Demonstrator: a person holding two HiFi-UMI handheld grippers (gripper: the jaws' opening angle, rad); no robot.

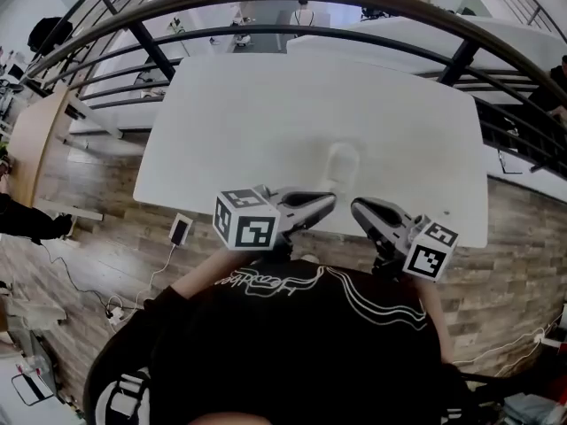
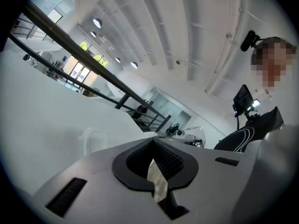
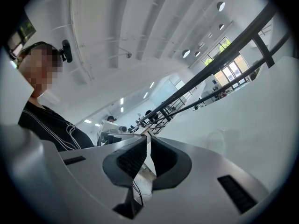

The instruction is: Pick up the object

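A clear, see-through cup (image 1: pixel 342 163) stands on the white table (image 1: pixel 230 122), a little in from its near edge. The same cup (image 2: pixel 92 142) shows faintly to the left of the jaws in the left gripper view, and as a pale outline (image 3: pixel 219 143) to the right of them in the right gripper view. My left gripper (image 1: pixel 333 201) hovers at the table's near edge, just short of the cup, shut with nothing held. My right gripper (image 1: pixel 354 207) sits beside it, tips pointing toward the left gripper, its jaws together and empty. Both tips (image 2: pixel 153 140) (image 3: pixel 148 135) stay apart from the cup.
A black metal railing (image 1: pixel 292 32) curves behind the table, with another white table (image 1: pixel 496 38) beyond it. On the wooden floor at the left lie a phone-like device (image 1: pixel 180 230) and a cable (image 1: pixel 97 295). A wooden bench (image 1: pixel 35 131) stands far left.
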